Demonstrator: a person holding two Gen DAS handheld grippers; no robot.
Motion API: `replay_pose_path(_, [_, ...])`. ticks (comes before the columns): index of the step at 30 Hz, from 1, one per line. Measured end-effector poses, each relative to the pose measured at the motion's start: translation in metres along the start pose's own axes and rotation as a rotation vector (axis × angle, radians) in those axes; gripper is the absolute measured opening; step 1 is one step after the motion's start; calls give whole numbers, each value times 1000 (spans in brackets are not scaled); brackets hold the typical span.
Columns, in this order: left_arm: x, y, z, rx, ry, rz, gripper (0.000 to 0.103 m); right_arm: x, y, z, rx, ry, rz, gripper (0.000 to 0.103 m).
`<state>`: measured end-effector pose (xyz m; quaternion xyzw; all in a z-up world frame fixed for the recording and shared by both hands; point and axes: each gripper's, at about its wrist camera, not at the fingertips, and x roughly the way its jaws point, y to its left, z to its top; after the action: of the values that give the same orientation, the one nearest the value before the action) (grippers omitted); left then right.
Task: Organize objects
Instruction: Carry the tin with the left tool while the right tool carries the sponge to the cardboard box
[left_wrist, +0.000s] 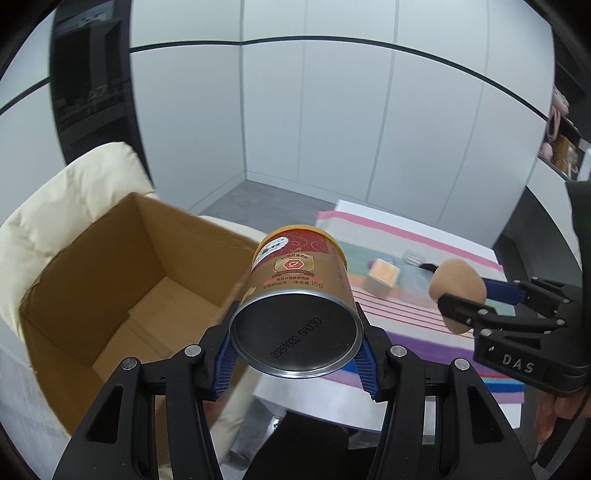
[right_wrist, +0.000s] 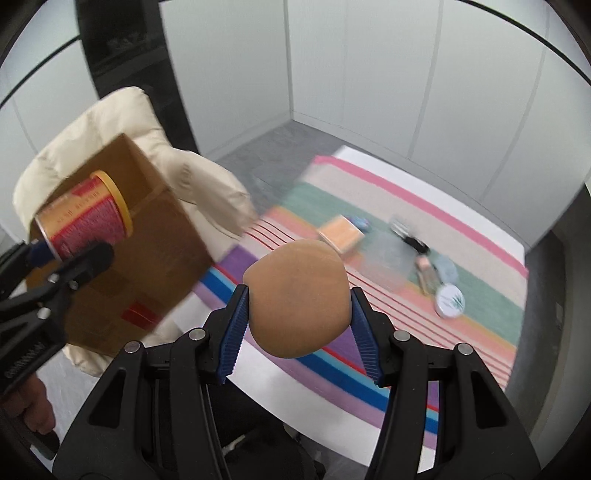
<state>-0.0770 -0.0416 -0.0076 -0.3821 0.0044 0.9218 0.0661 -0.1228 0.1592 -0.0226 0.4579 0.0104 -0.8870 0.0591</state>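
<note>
Gripping a gold and red can (left_wrist: 295, 306) by its sides, the left gripper (left_wrist: 295, 354) holds it tilted in the air, silver base toward the camera, yellow lid away. Just left of the can sits an open cardboard box (left_wrist: 110, 280), resting on a cream padded chair (left_wrist: 85, 177). The right gripper (right_wrist: 299, 332) is clamped on a tan rounded sponge (right_wrist: 299, 299), held above the near edge of a striped cloth (right_wrist: 480, 302) on a white table (right_wrist: 314, 398). On the cloth, well apart from both grippers, lie an orange block (right_wrist: 340, 234), a clear container (right_wrist: 386, 264) and a round white tin (right_wrist: 448, 301), all blurred.
</note>
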Motion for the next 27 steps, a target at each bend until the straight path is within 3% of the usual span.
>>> replay_pose_path(11, [-7, 70, -11, -92, 5, 82, 55, 7, 84, 13, -154, -52, 60, 56])
replay_pose_path(25, [-18, 143, -40, -151, 2, 201, 56, 12, 173, 22, -257, -77, 139, 56])
replay_pose_path(27, [-23, 149, -44, -170, -8, 215, 65, 13, 185, 23, -272, -75, 151, 56])
